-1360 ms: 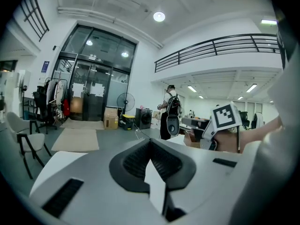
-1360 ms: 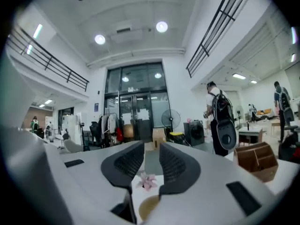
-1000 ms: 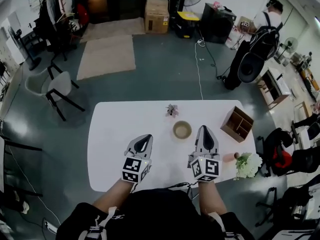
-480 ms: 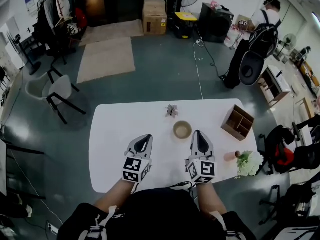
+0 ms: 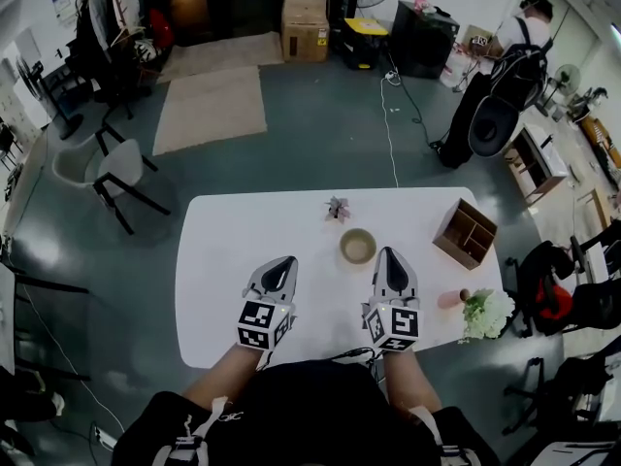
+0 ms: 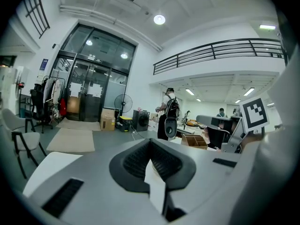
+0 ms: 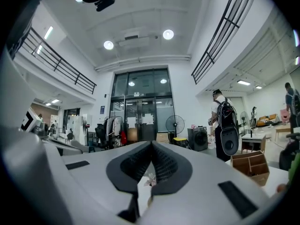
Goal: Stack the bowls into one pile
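Tan round bowl (image 5: 357, 247), possibly wood | white table (image 5: 218, 260) | left hand-held gripper (image 5: 284, 265), right hand-held gripper (image 5: 389, 257): clenched, empty

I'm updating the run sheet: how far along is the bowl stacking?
Done, apparently: the white table shows bowls in one spot only, a tan pile near its middle; how many are nested there I cannot tell. In hand: nothing. The left gripper and right gripper are both shut and empty, short of the pile. Left: no loose bowl is visible, so probably nothing.
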`<control>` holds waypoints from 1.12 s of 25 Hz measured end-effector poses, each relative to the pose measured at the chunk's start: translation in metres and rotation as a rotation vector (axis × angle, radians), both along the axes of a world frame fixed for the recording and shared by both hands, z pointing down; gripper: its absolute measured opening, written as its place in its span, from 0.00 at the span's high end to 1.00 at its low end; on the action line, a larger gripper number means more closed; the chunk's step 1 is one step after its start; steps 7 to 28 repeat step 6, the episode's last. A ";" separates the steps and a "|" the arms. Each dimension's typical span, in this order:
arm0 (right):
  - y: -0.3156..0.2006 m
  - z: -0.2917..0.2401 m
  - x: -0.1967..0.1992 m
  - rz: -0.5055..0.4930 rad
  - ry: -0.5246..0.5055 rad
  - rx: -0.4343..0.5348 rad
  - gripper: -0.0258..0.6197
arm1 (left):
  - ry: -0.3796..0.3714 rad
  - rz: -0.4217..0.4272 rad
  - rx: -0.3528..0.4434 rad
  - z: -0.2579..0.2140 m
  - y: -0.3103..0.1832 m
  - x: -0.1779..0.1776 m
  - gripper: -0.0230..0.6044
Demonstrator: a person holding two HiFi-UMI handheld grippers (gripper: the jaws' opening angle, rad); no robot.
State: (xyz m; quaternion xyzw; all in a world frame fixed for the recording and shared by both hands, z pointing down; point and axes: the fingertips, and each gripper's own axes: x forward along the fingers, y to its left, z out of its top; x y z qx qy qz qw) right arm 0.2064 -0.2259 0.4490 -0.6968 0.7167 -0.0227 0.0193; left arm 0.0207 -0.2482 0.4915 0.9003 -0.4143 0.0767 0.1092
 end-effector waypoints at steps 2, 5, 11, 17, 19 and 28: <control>0.000 0.002 0.001 0.006 -0.006 -0.002 0.94 | 0.002 -0.001 0.000 0.001 0.000 0.000 0.94; -0.001 0.006 0.004 0.011 -0.029 -0.010 0.94 | 0.006 0.000 0.004 0.002 0.000 0.000 0.94; -0.001 0.008 0.005 0.011 -0.038 -0.013 0.94 | 0.008 0.000 0.005 0.003 0.000 0.000 0.94; -0.001 0.008 0.005 0.011 -0.038 -0.013 0.94 | 0.008 0.000 0.005 0.003 0.000 0.000 0.94; -0.001 0.008 0.005 0.011 -0.038 -0.013 0.94 | 0.008 0.000 0.005 0.003 0.000 0.000 0.94; -0.001 0.008 0.005 0.011 -0.038 -0.013 0.94 | 0.008 0.000 0.005 0.003 0.000 0.000 0.94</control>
